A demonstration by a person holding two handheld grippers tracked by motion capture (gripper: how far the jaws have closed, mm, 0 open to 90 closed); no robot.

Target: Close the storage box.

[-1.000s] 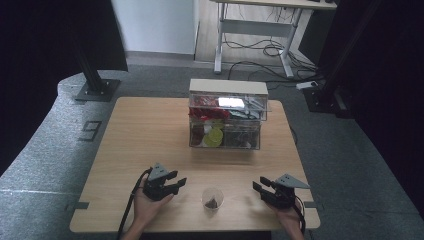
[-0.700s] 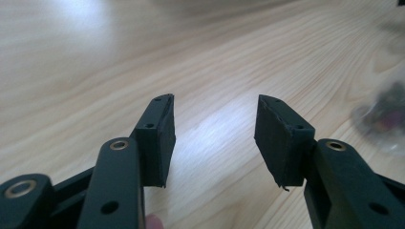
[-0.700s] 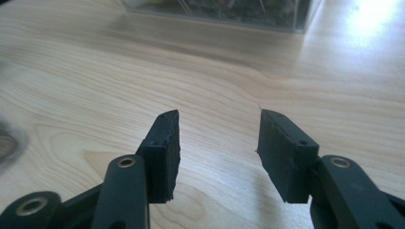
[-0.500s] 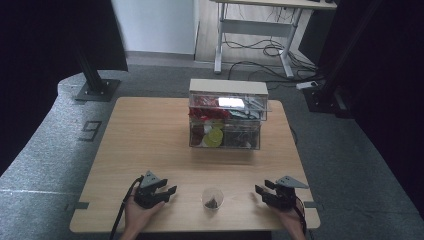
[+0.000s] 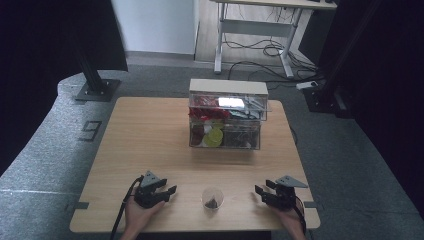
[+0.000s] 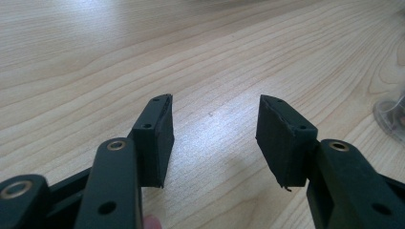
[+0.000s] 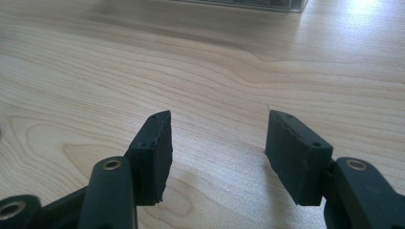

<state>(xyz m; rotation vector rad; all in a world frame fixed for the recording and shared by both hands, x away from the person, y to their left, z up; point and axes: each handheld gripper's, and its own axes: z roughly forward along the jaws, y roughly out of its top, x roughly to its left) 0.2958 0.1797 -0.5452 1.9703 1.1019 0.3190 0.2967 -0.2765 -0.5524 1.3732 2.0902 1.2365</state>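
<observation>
Clear cup [image 5: 212, 198] between two empty, parted claws

Left gripper [image 6: 215, 136] held low over the bare wooden table [image 6: 143, 57], jaws having just been opening, nothing between them; clear cup [image 6: 392, 117] partly visible at right edge.

Small cup [image 5: 212, 198] between both grippers, clear box [image 5: 226, 121] farther back on table [image 5: 145, 135]
</observation>
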